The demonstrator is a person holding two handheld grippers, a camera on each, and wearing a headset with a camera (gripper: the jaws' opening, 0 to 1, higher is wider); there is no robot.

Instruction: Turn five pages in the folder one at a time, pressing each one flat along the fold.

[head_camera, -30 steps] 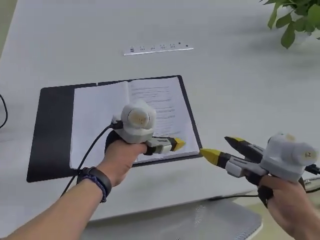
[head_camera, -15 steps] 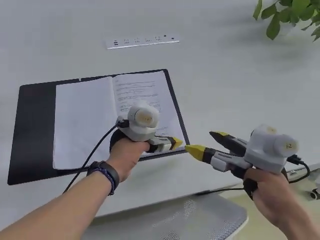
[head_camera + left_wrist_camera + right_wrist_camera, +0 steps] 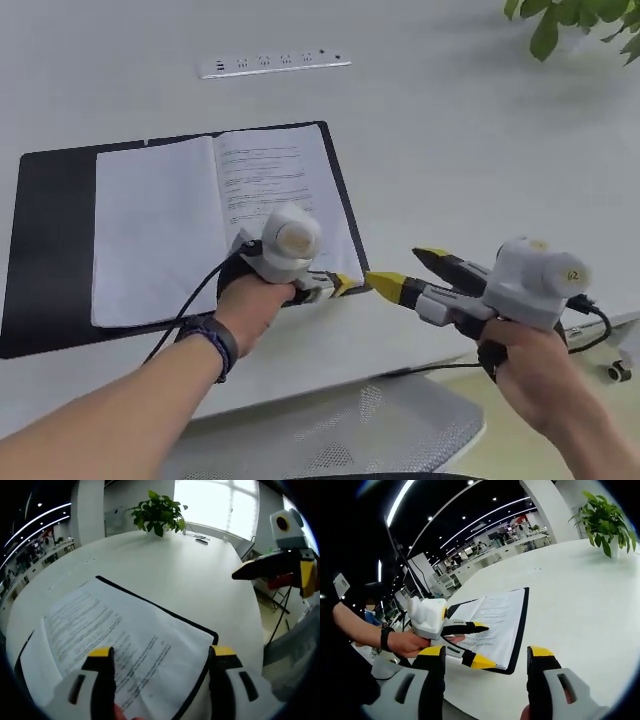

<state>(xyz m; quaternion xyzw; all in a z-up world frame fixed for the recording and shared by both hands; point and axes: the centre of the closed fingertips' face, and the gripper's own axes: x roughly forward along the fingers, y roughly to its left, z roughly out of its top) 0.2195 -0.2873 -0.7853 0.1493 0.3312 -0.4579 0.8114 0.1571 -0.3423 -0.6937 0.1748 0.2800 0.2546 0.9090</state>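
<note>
The black folder (image 3: 55, 250) lies open on the white table, a blank sheet (image 3: 155, 230) on its left and a printed page (image 3: 275, 175) on its right. My left gripper (image 3: 338, 286) hovers open at the near right corner of the printed page (image 3: 115, 630); its jaws (image 3: 161, 652) stand wide apart over the paper. My right gripper (image 3: 408, 270) is open just right of that corner, off the folder, pointing left at it. In the right gripper view its jaws (image 3: 488, 651) frame the folder (image 3: 520, 630) and the left gripper (image 3: 432, 620).
A power strip (image 3: 275, 64) sits on the table behind the folder. A potted plant (image 3: 580, 25) stands at the far right corner. The table's near edge runs just under both hands, with a mesh chair seat (image 3: 330, 430) below it. Cables trail from both grippers.
The head camera has shifted, so the folder sits further left and higher in the picture. My right gripper has closed in a little on the left gripper and the folder's corner.
</note>
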